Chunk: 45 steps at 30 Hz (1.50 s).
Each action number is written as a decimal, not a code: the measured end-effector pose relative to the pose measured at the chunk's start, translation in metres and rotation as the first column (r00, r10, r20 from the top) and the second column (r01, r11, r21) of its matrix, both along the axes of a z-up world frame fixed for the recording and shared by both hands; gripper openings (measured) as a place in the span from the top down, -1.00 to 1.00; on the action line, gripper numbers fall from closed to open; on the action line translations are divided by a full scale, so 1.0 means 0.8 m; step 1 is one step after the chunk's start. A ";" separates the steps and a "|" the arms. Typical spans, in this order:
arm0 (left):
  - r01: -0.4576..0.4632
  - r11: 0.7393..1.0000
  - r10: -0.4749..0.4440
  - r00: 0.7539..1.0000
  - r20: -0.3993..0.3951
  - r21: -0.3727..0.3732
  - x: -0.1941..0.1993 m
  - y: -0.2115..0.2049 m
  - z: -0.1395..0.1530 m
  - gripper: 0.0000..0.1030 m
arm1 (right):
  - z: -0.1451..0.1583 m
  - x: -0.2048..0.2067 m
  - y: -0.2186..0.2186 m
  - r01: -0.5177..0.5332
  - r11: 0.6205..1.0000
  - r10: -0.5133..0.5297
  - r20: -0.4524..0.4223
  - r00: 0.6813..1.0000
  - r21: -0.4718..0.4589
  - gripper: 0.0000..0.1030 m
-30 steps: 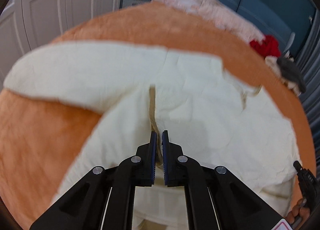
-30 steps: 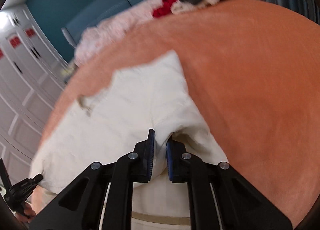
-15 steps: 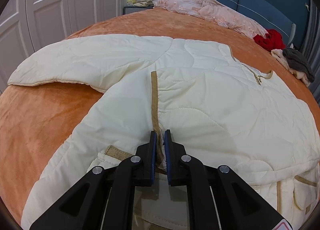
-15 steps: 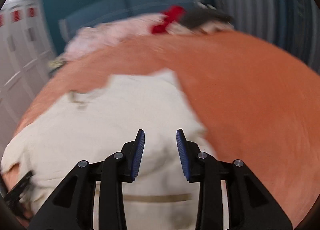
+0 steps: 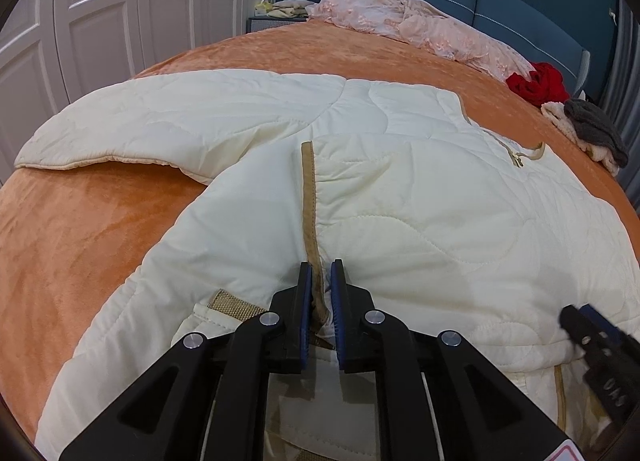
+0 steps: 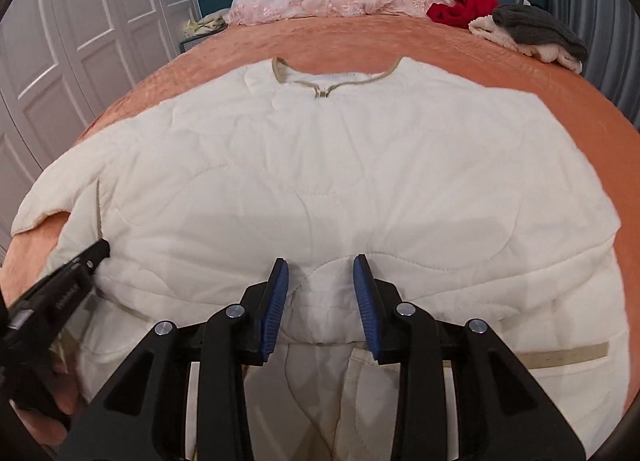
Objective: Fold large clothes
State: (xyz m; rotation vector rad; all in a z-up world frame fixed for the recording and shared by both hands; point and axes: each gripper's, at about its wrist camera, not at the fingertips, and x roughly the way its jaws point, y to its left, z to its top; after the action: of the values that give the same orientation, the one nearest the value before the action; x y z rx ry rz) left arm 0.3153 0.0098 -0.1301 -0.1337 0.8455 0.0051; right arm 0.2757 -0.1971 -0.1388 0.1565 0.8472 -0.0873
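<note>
Two tongs: left tongs [image 5: 321, 293] clamp the cream quilted jacket [image 6: 320, 189] by its tan-trimmed edge; right tongs [image 6: 320, 293] stand apart over its hem; orange bedspread [image 5: 80, 241] lies bare alongside.

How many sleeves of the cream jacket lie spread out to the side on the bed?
1. One sleeve of the cream jacket stretches out to the left over the orange bedspread. The other sleeve appears folded across the body, its tan-trimmed cuff toward the left side.

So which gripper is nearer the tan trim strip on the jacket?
Left. The left gripper is clamped on the tan trim strip; the right gripper hangs open over the cream jacket's middle.
</note>
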 end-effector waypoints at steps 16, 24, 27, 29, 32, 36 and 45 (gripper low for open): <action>-0.289 0.865 0.301 0.953 -0.037 -0.411 0.006 0.262 0.059 -0.16 | -0.004 -0.010 0.009 0.003 1.000 -0.002 0.027 1.000 -0.020 0.37; -0.575 0.674 0.563 0.806 -0.182 -0.463 0.055 0.471 0.024 -0.16 | -0.003 -0.011 0.011 0.005 0.999 -0.004 0.025 1.000 -0.035 0.37; -0.599 0.611 0.583 0.783 -0.218 -0.518 0.074 0.493 0.011 -0.10 | -0.002 -0.010 0.012 0.007 0.999 -0.006 0.025 1.000 -0.043 0.37; -0.587 0.614 0.579 0.789 -0.204 -0.528 0.085 0.492 0.019 -0.08 | -0.002 -0.010 0.014 0.009 0.999 -0.007 0.025 1.000 -0.052 0.36; -0.495 0.709 0.495 0.856 -0.145 -0.502 0.117 0.462 0.051 0.96 | -0.002 -0.010 0.014 0.010 0.999 -0.008 0.027 1.000 -0.051 0.36; -0.292 0.880 0.347 0.934 0.087 -0.374 0.131 0.377 0.150 0.93 | -0.002 -0.010 0.012 0.011 0.999 -0.010 0.032 0.999 -0.038 0.36; 0.280 0.929 -0.179 0.911 0.372 -0.240 0.098 0.060 0.319 0.93 | 0.015 -0.031 -0.002 0.047 0.998 -0.051 0.098 0.994 0.041 0.17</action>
State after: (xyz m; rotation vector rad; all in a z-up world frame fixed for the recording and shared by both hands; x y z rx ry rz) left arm 0.3935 0.0580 0.1255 -0.2995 0.5002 -0.3603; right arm 0.2512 -0.1984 -0.1267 0.2161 0.7465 -0.1083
